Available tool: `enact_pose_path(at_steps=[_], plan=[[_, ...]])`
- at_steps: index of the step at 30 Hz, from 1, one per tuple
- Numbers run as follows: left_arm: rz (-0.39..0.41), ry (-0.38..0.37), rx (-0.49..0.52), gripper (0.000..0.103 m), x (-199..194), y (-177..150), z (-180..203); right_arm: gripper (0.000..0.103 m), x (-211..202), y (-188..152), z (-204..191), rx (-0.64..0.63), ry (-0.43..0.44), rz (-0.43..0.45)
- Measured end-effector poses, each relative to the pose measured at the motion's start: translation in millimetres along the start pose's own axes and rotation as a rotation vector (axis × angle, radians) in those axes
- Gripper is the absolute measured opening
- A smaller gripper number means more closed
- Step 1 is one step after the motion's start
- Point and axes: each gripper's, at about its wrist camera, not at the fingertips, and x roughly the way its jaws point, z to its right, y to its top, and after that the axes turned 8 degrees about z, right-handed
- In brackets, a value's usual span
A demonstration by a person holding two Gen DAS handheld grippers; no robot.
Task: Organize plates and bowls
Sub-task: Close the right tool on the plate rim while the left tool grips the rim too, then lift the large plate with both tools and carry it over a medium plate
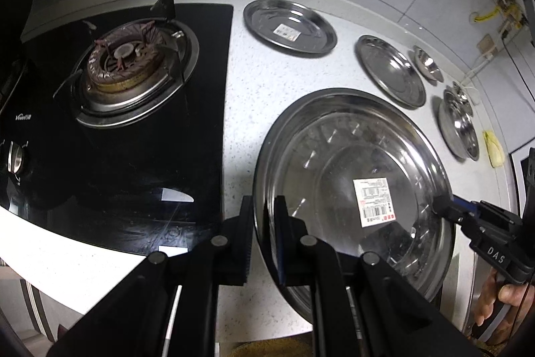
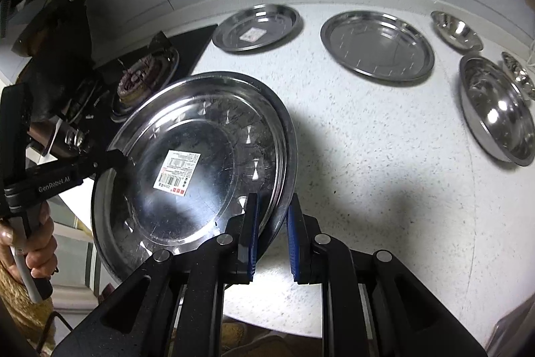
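Observation:
A large steel plate (image 1: 351,163) with a barcode label is held above the counter by both grippers. My left gripper (image 1: 264,223) is shut on its left rim. My right gripper (image 2: 272,226) straddles its right rim with a gap at the outer pad; it also shows in the left wrist view (image 1: 444,209). The same plate shows in the right wrist view (image 2: 194,156), and the left gripper (image 2: 113,156) too. A labelled plate (image 2: 257,27), a plain plate (image 2: 378,46), a large bowl (image 2: 498,112) and two small bowls (image 2: 456,29) (image 2: 518,72) lie on the counter.
A black glass gas stove (image 1: 133,72) with a burner lies left of the plates. The speckled white counter (image 2: 367,139) runs to a grey tiled wall. A yellow sponge (image 1: 495,149) and wall cables (image 1: 495,15) sit at the far right.

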Motion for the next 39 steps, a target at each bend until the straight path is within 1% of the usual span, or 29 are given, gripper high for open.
enact_pose_path(at_steps=[4,6,11,14,19,23,29,32,39], plan=[[0.017,0.046,-0.023,0.01,7.7,1.3,5.7,0.014,14.8,3.4,13.4,-0.022,0.042,-0.016],[0.024,0.072,-0.028,0.01,13.5,0.0,7.6,0.014,23.6,2.1,20.6,-0.036,0.078,-0.027],[0.005,0.12,-0.079,0.01,34.2,-9.5,9.0,0.014,39.6,-4.7,33.3,-0.075,0.142,-0.048],[-0.002,0.144,-0.064,0.01,43.2,-16.3,12.9,0.014,48.0,-7.1,39.7,-0.065,0.16,-0.065],[-0.034,0.123,-0.036,0.011,61.4,-17.1,9.3,0.014,54.2,-15.7,43.2,-0.045,0.131,-0.079],[-0.04,0.106,-0.011,0.011,67.0,-15.8,6.0,0.014,53.4,-17.2,39.8,-0.039,0.11,-0.06],[-0.044,0.078,-0.005,0.011,68.0,-18.3,2.7,0.014,50.9,-20.0,35.0,-0.043,0.081,-0.057],[-0.039,0.08,0.01,0.011,67.2,-19.8,3.6,0.014,52.8,-19.4,31.9,-0.053,0.068,-0.057],[-0.033,0.079,0.005,0.011,64.8,-22.3,1.7,0.014,55.7,-17.5,28.3,-0.067,0.064,-0.054]])
